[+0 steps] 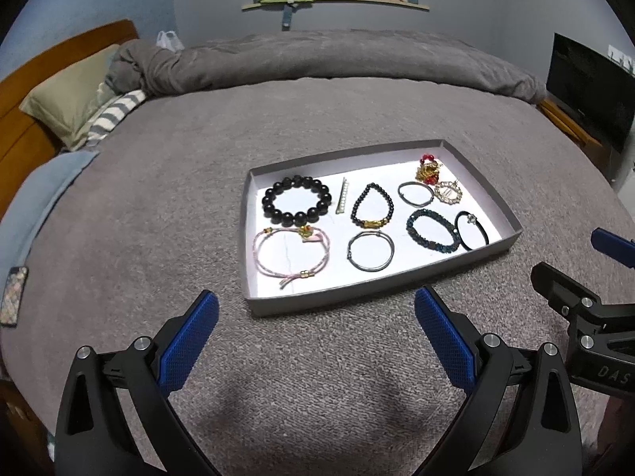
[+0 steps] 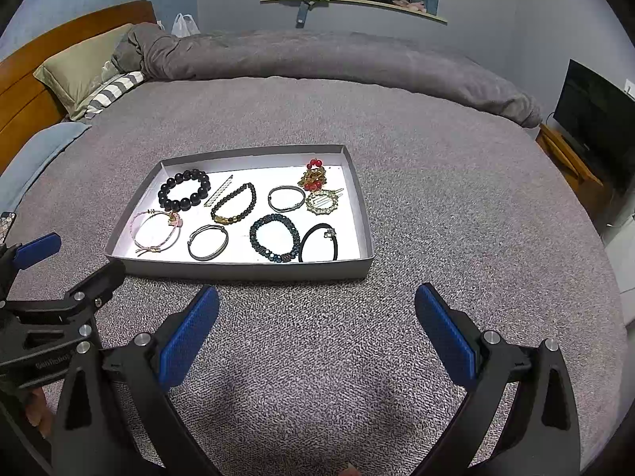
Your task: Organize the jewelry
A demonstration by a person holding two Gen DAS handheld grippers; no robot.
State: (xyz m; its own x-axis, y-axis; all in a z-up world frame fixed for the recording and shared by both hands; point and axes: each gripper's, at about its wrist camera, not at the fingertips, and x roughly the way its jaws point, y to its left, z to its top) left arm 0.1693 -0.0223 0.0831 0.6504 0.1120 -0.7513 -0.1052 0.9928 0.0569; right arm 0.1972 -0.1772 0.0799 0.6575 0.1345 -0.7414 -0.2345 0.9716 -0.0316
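Note:
A shallow grey tray [image 1: 317, 303] [image 2: 246, 271] lies on the grey bedspread. In it lie a black bead bracelet [image 1: 296, 199] [image 2: 183, 190], a pink cord bracelet [image 1: 291, 256] [image 2: 155, 231], a pearl hair clip [image 1: 342, 195], a dark bracelet with gold beads [image 1: 372, 208] [image 2: 234, 204], two thin bangles [image 1: 370, 250] [image 1: 415, 194], a teal bead bracelet [image 1: 432, 232] [image 2: 274, 238], a black hair tie [image 1: 471, 230] [image 2: 320, 242], a round gold brooch [image 1: 448, 192] [image 2: 322, 200] and a red-gold ornament [image 1: 428, 168] [image 2: 313, 174]. My left gripper [image 1: 316, 309] and right gripper [image 2: 316, 309] are open and empty, just in front of the tray.
Pillows [image 1: 67, 99] and a wooden headboard [image 1: 24, 75] are at the left. A phone [image 1: 14, 295] lies at the bed's left edge. A rolled grey duvet [image 1: 317, 59] runs along the far side. A TV [image 1: 591, 91] stands at the right.

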